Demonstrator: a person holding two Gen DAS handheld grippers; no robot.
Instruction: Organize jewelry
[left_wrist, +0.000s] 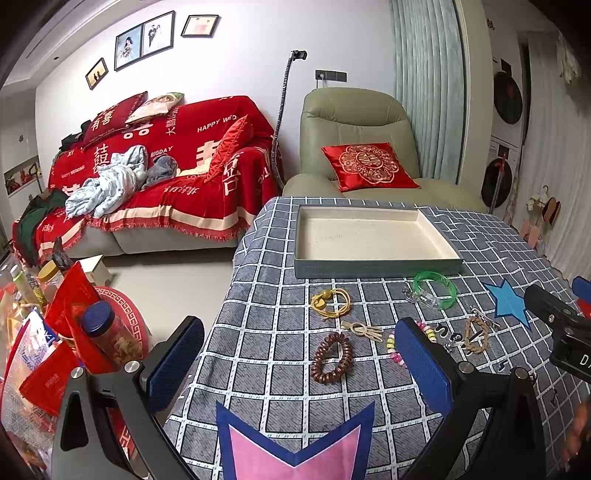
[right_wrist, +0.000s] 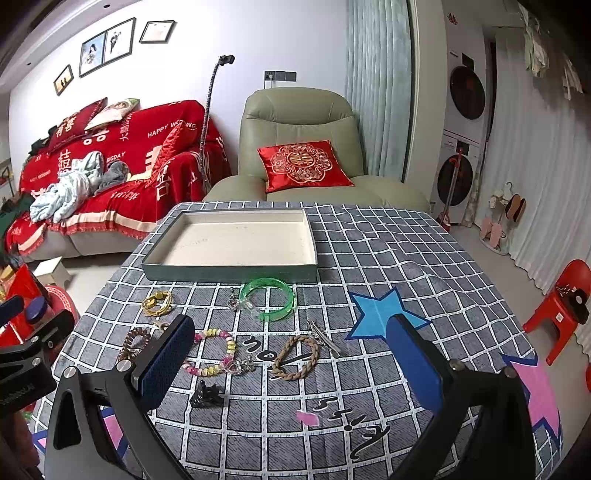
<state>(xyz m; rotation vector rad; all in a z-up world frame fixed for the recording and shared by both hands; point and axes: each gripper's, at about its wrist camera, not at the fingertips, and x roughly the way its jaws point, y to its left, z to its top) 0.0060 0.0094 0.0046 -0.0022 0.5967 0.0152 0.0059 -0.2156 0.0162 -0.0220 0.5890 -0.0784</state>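
A shallow cream-lined tray (left_wrist: 376, 266) (right_wrist: 229, 274) sits empty at the far side of the checked tablecloth. In front of it lie a green bangle (left_wrist: 435, 288) (right_wrist: 267, 298), a yellow cord bracelet (left_wrist: 330, 302) (right_wrist: 157, 302), a brown bead bracelet (left_wrist: 331, 357) (right_wrist: 133, 342), a pink-and-yellow bead bracelet (right_wrist: 214, 353), a braided tan bracelet (left_wrist: 475, 334) (right_wrist: 295, 357), a beige knot (left_wrist: 364, 329), silver clips (right_wrist: 325, 338) and a black claw clip (right_wrist: 207, 395). My left gripper (left_wrist: 299, 369) is open and empty above the brown beads. My right gripper (right_wrist: 291, 365) is open and empty above the braided bracelet.
A blue star (left_wrist: 509, 301) (right_wrist: 380, 314) and a pink star (left_wrist: 295, 446) are stuck on the cloth. A green armchair (right_wrist: 299, 147) and red sofa (left_wrist: 166, 166) stand behind the table. Jars and red packets (left_wrist: 74, 332) crowd the left; a red stool (right_wrist: 561, 306) stands at the right.
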